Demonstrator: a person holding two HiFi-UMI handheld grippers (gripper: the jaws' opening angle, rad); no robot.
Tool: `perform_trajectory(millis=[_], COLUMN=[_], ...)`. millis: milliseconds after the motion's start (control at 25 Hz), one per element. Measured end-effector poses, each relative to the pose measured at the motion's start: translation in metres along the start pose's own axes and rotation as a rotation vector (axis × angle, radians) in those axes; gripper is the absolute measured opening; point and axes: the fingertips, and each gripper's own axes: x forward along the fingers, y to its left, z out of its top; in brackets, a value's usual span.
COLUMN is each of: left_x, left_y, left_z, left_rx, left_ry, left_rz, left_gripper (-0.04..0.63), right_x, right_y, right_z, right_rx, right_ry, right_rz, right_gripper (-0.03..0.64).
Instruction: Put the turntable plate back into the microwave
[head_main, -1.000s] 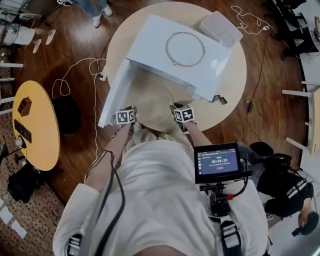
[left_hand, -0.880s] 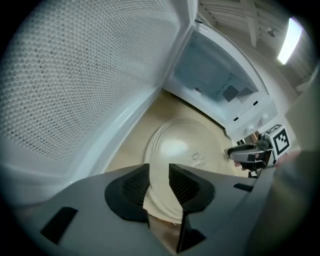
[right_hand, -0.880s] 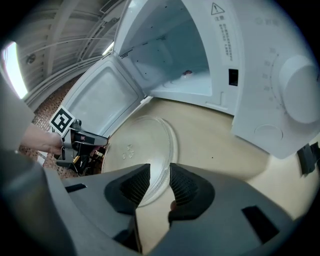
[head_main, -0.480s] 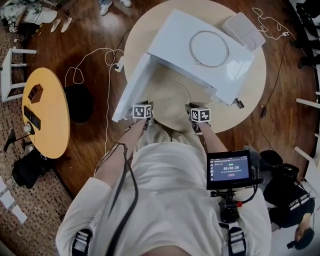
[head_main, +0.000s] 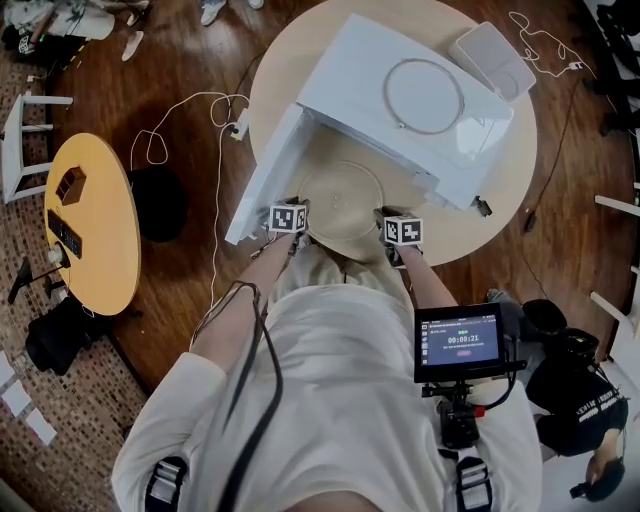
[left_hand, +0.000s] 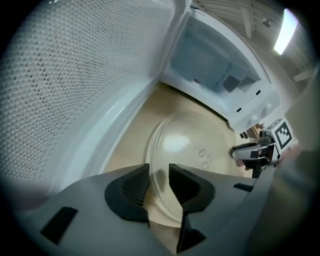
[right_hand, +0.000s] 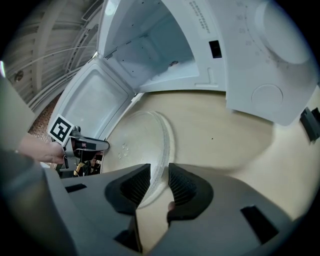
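Before the white microwave (head_main: 350, 75) is a round, clear plate (head_main: 342, 197) (rimmed glass)

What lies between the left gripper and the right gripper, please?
The glass plate, its edges clamped by the left gripper and right gripper; the head view shows it.

The right gripper (right_hand: 159, 176) pinches the rim of the turntable plate (right_hand: 142, 137) between its jaws; the open microwave (right_hand: 160, 50) stands beyond them.
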Motion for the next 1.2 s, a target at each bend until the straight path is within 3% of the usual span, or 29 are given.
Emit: perform_trajectory(millis=[160,400,560,720,1040,1200], left_x=[0.001,0.000,0.001,0.004,0.003,0.002], left_y=[0.002,-0.001,-0.002,-0.001,0.006,0.006], left_z=[0.000,0.004,0.002,0.003,0.001,-0.005], left_rx=[-0.021,-0.125,-0.228,-0.323,-0.363,-0.394], left_ry=[-0.003,-0.020,-0.035,-0.039,-0.011,0.003], left_rz=[-0.005,-0.066,-0.091,-0.114,-0.125,-0.130], left_gripper=[0.104,0.103,0.103,0.103,0.103,0.101], right_x=[0.001,-0.001,-0.001,-0.002,-0.016,-0.023], right_y=[0.003,0.002,-0.003,-0.011,-0.004,-0.004], right_z=[-0.001,-0.001,0.000,0.000,0.006,0.012], right_rx=[0.027,0.118,0.276,0.424,0.604,0.804], right_ry=[-0.002,-0.033,-0.077,-0.109,-0.215,-0.289], right_rz=[0.018,0.034,0.064,0.092,0.240,0.342], right_gripper=[0.101,0.100,0.098,0.052,0.032,0.034])
